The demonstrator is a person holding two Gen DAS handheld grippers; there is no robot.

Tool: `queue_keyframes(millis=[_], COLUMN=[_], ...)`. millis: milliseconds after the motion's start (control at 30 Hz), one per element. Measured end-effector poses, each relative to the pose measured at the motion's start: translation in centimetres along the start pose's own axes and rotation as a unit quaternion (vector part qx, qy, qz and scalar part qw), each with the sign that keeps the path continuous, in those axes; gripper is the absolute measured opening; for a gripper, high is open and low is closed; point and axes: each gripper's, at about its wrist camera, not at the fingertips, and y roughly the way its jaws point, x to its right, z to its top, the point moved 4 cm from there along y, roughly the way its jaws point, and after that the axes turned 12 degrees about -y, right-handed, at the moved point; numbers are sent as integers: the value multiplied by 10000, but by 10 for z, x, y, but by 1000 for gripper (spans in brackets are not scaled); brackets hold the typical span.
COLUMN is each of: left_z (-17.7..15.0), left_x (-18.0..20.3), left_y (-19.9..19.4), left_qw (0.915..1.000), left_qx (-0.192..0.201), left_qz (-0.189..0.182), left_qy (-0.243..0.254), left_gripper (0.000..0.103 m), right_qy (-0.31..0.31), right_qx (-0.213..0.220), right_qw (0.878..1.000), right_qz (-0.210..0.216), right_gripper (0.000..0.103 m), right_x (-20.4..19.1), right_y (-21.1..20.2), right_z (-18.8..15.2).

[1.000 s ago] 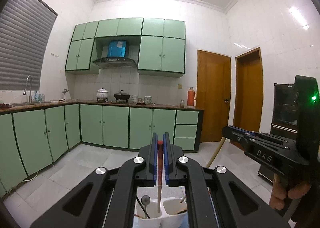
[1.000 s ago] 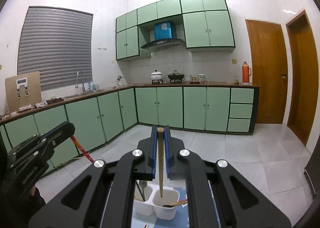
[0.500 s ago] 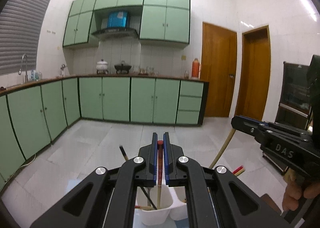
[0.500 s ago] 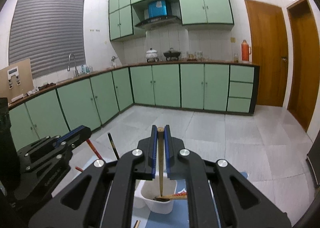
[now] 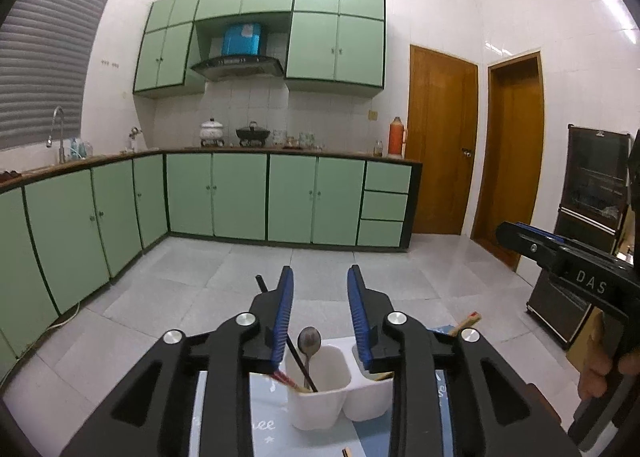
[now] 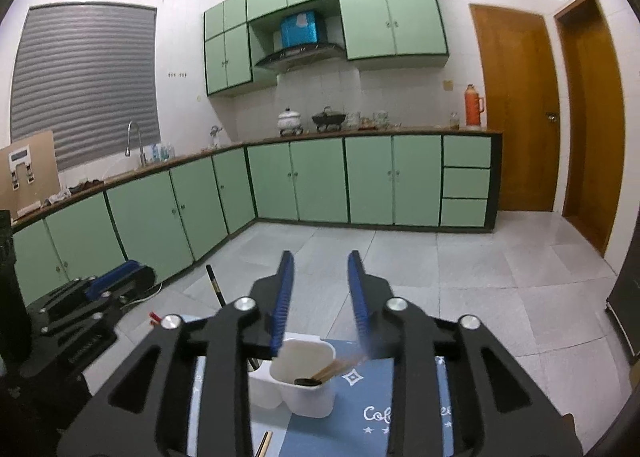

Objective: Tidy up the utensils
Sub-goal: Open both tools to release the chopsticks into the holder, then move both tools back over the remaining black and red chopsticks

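**Both grippers spread wide above the two-cup holder**

Green cabinets [image 5: 240, 197] and pale floor tiles are seen behind a blue mat [image 6: 384, 389], on which a white two-compartment utensil holder [image 5: 320, 397] is set. Writing beginning "Co" can be read on the mat in the right wrist view; "DAS" is printed on the right gripper's body as seen from the left wrist view.

The left gripper [image 5: 319, 313] is held above the holder with its jaws wide apart and nothing between them. A second ago a red-tipped chopstick was clamped there; red-tipped chopsticks [image 5: 286, 380] are now seen lying in the left compartment beside a metal spoon [image 5: 309, 341] and a dark stick [image 5: 296, 357].

The right gripper [image 6: 319, 299] is likewise opened wide and empty, whereas a wooden chopstick was pinched in it before. Wooden chopsticks [image 6: 334, 369] are now rested in the near compartment, leaning over its rim.
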Motion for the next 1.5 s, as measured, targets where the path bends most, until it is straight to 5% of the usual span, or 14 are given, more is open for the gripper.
queue_keyframes(millis=[167,433,1000,1500], left_z=[-10,-57,-188,-235], left_x=[3,0,-48,-68], left_y=[-39,-76,-94,-104], left_qw=[9999,9998,9862,9729], left_qx=[131,-212,-1549,-2155], left_qz=[48,14,562,829], left_qy=[94,-39,-133,-146], left_gripper=[41,71,75,75], right_qy=[83,320,143,1], right_qx=[79,-139,-1284,-2278], right_qw=[9999,9992,9915,9726], right_qz=[-39,-168,125,464], right_gripper=[45,91,94,94], right_x=[6,-9,-74,-118], right_y=[-32,-80,-99,-98], right_z=[-13,-74,-194,-273])
